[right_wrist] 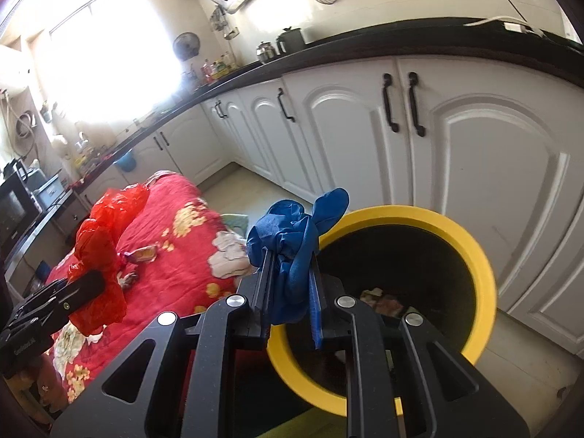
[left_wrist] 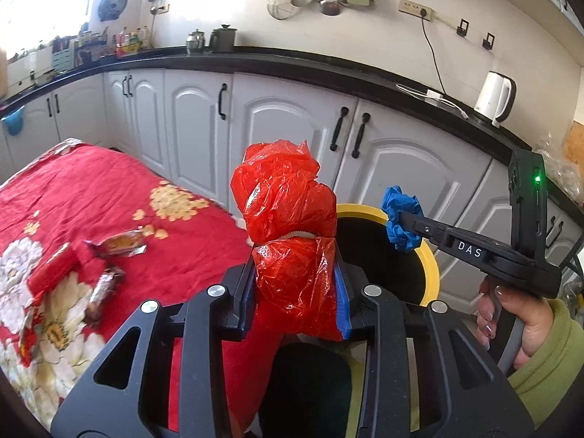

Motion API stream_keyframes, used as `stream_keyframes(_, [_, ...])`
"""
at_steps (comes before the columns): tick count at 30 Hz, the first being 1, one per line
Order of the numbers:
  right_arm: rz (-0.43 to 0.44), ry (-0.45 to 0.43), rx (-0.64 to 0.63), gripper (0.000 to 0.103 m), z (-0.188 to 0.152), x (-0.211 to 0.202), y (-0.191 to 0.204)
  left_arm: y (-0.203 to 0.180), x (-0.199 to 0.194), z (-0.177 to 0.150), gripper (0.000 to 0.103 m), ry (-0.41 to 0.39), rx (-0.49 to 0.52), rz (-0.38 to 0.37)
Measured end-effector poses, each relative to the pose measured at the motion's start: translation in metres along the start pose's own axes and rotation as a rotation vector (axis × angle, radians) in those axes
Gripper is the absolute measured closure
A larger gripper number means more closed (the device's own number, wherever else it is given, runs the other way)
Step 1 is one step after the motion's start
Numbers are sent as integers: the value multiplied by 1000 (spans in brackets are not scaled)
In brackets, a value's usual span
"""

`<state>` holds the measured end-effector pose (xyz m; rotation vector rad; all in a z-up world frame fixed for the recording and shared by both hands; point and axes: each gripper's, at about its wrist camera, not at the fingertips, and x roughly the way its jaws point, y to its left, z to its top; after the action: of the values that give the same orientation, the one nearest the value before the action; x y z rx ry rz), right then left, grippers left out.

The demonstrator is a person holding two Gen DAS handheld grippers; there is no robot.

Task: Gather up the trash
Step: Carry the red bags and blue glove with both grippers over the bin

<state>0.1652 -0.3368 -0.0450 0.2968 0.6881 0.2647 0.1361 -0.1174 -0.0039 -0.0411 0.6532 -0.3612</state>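
Left gripper (left_wrist: 297, 277): jaws clamped on a crumpled red plastic bag (left_wrist: 288, 215), held upright beside the bin, above the table edge. Right gripper (right_wrist: 290, 284): jaws clamped on a scrunched blue rubber glove (right_wrist: 292, 233), held over the near rim of the round yellow-rimmed trash bin with black interior (right_wrist: 485, 273); some scraps already lie at its bottom. Remaining on the table under a red floral cloth (left_wrist: 91, 189): two snack wrappers, one orange-brown (left_wrist: 118, 242), one dark (left_wrist: 104, 292). Step in hand, by judgement: delivery of both held pieces to the bin. Next move calls for carrying the glove further over the opening and parting the jaws, then likewise the bag, which looks light and may cling to the pads.
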Motion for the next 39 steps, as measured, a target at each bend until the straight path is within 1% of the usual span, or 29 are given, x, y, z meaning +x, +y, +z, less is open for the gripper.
stream_keyframes(10, [-80,25,31,87,-9,4,-42,-35,36,3,76,43,36,-44])
stream_keyframes(18, [-116,51,63,87,-19,9,-66,-56,68,0,76,92,53,-67])
stream_keyframes(23, [-121,71,81,87,-25,15,-74,-63,86,-4,76,126,63,-73])
stream_keyframes(26, [-125,87,88,85,-27,21,-80,-65,98,-6,76,151,56,-77])
stream_keyframes(32, [-133,109,105,85,-33,28,-90,-68,119,-12,76,197,47,-91])
stream_keyframes(36, [-139,114,116,85,-36,31,-94,-72,128,-15,75,211,43,-102])
stream_keyframes(39, [-141,113,125,78,-37,30,-96,-74,134,-18,73,219,41,-101])
